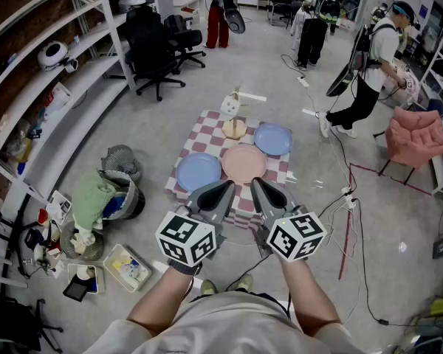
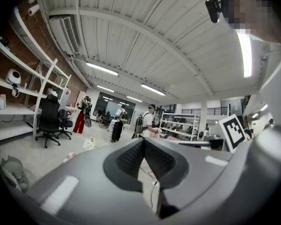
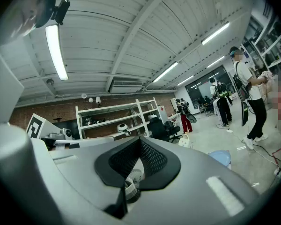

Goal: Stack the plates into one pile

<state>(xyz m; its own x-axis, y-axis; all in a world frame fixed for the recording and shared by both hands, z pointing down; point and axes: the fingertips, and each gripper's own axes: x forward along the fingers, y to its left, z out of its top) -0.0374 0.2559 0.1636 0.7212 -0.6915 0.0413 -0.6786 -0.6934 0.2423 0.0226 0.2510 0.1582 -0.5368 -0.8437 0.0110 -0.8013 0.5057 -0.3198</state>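
A red-and-white checkered cloth (image 1: 207, 127) lies on the floor and carries the plates, each lying apart. A blue plate (image 1: 198, 172) is at the left, a pink plate (image 1: 244, 163) in the middle, a lavender-blue plate (image 1: 272, 139) at the right. A small tan plate (image 1: 234, 128) sits behind them. My left gripper (image 1: 228, 186) and right gripper (image 1: 256, 182) hover side by side above the cloth's near edge, both shut and holding nothing. The left gripper (image 2: 143, 142) points level across the room. Past the right gripper (image 3: 140, 142), a blue plate (image 3: 220, 157) shows.
A white bag-like object (image 1: 231, 105) stands behind the cloth. Baskets and clutter (image 1: 111, 194) lie at the left below the shelves (image 1: 66, 72). Black office chairs (image 1: 153, 46) stand behind, a pink armchair (image 1: 417, 135) at the right. Cables (image 1: 347, 198) run beside the cloth. Several people stand at the back.
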